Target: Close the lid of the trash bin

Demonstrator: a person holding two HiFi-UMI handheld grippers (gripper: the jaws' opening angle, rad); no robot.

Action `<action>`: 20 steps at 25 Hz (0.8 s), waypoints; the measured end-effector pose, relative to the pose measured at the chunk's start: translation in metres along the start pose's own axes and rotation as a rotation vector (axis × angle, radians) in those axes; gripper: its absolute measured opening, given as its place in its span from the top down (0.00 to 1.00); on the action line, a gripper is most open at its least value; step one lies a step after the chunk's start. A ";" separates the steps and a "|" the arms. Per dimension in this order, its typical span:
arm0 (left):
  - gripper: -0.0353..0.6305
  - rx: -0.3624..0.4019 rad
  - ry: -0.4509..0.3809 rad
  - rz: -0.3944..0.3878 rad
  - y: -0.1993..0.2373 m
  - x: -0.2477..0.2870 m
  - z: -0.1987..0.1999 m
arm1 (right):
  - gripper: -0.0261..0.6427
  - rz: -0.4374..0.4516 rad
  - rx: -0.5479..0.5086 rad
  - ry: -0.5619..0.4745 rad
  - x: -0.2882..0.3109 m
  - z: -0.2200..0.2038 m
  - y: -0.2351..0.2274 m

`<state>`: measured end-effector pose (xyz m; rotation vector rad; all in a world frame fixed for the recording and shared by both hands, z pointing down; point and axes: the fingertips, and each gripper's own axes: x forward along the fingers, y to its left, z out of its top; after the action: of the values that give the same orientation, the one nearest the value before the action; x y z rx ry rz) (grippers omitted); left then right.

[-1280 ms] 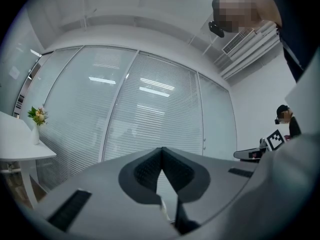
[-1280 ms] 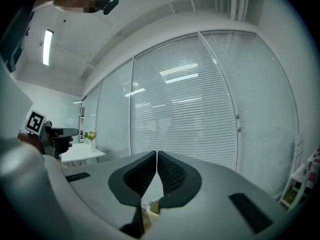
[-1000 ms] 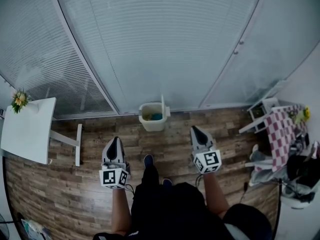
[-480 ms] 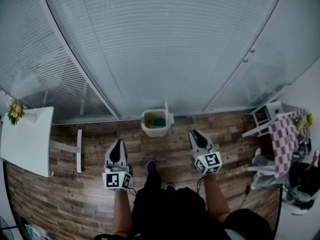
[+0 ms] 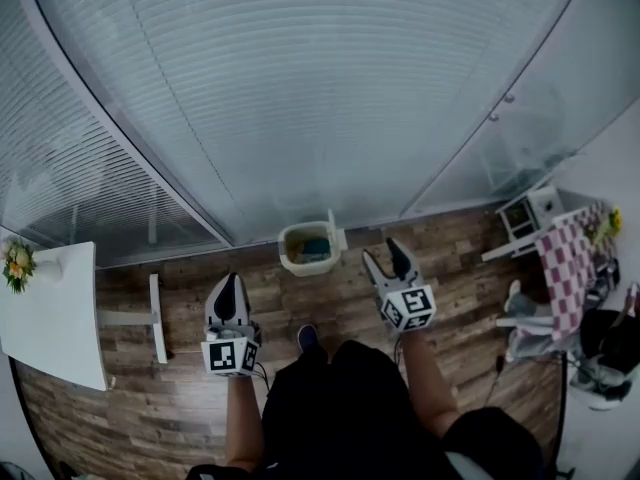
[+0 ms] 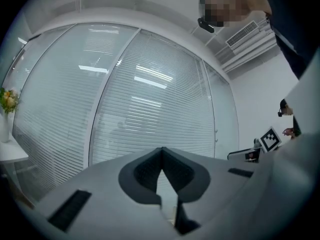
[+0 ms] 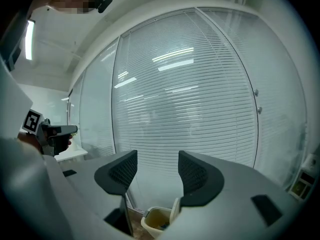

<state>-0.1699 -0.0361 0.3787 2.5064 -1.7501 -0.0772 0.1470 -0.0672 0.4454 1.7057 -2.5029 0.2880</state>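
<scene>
Currently: one bin, lid up

One trash bin (image 5: pixel 307 249) stands at centre frame against the glass wall (image 5: pixel 300 98), its single lid (image 5: pixel 331 230) upright (right rim). Two grippers sit below it. Left gripper (image 5: pixel 229 286): jaws together, empty. Right gripper (image 5: pixel 383 255): jaws just opened wide, gripping nothing.

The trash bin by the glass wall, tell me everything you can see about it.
The trash bin is a small cream plastic-looking tub with rounded corners, upright on the wood-plank floor close to the blinded glass wall. Its lid is open, standing up along its right edge in the head view. Inside lie blue and yellowish contents, too small to identify. Only the floor touches it.
</scene>
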 end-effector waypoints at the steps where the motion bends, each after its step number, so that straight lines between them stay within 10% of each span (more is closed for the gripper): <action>1: 0.94 -0.007 0.003 -0.005 0.003 0.002 0.000 | 0.60 -0.009 0.005 0.004 0.004 -0.003 0.000; 20: 0.94 0.036 0.066 0.005 0.043 0.060 -0.063 | 0.58 0.022 0.016 0.119 0.099 -0.113 -0.028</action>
<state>-0.1844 -0.1047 0.4456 2.4985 -1.7478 0.0366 0.1336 -0.1432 0.5775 1.6170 -2.4416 0.4006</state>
